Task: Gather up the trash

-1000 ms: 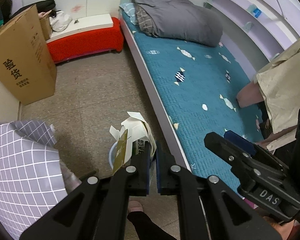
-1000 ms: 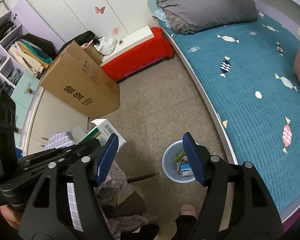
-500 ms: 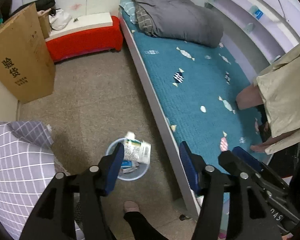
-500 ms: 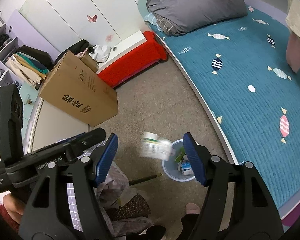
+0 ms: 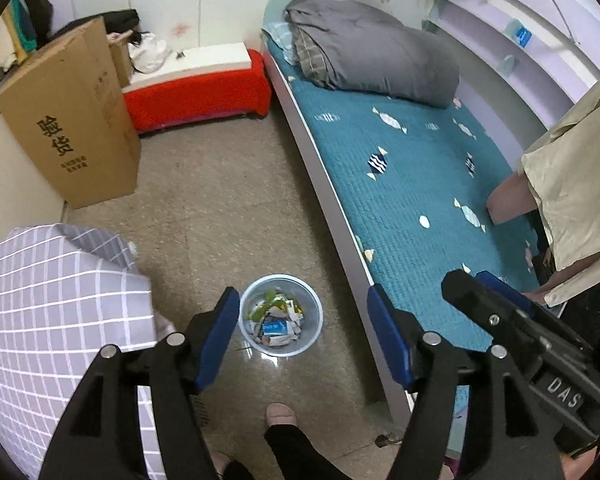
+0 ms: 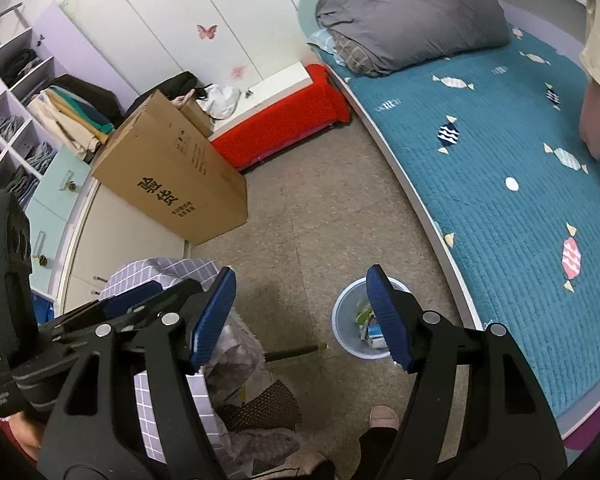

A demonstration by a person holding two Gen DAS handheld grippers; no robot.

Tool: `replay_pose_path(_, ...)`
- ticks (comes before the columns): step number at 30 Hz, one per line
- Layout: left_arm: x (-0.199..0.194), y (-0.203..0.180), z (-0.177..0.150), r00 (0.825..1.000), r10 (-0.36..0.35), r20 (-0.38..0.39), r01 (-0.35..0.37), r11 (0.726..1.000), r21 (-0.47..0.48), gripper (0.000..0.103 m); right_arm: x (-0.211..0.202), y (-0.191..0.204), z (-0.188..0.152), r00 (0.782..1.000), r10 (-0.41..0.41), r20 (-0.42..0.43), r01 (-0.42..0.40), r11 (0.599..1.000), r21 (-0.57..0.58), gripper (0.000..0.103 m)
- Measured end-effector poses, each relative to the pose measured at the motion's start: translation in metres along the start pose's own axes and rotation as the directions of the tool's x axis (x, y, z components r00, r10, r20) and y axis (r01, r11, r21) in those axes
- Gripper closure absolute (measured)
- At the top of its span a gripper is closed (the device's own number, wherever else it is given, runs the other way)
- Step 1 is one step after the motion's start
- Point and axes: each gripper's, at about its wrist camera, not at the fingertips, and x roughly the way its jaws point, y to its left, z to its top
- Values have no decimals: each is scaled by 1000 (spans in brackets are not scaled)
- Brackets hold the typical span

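The trash (image 5: pixel 278 318) lies in the small blue bin (image 5: pixel 315 330) on the floor beside the bed's edge, the carton having dropped from the left gripper (image 5: pixel 304 338), which like the right gripper (image 6: pixel 300 316) now gapes wide and empty, so this piece looks collected.

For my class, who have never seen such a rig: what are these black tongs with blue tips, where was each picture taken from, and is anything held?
A person holds one hand tool in each hand, with a camera on each looking along its fingers. One picture looks past the left gripper, the other past the right gripper. Both stand open and hold nothing. Below, on the floor beside the bed, stands a small bin with paper scraps and packets inside. A cardboard box stands by the wall.
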Motion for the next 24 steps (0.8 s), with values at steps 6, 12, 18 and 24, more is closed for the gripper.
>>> replay_pose_path(6,-53,17,-29,995,26,92,-25,1000,-14,37,-32,37,-25,998,7,55,-4,999,-52,36)
replay_pose_path(12,-118,29,-65,977,56,204,-60,998,13,32,-81,78,-60,990,2,143,12,995,-97,35)
replay_pose_path(18,-182,42,-112,947,73,314,-89,995,40,27,-137,117,-107,969,-10,247,45,989,-138,30)
replay_pose_path(24,-241,52,-160,909,81,409,-110,993,48,22,-190,146,-151,937,-28,347,93,981,-173,29)
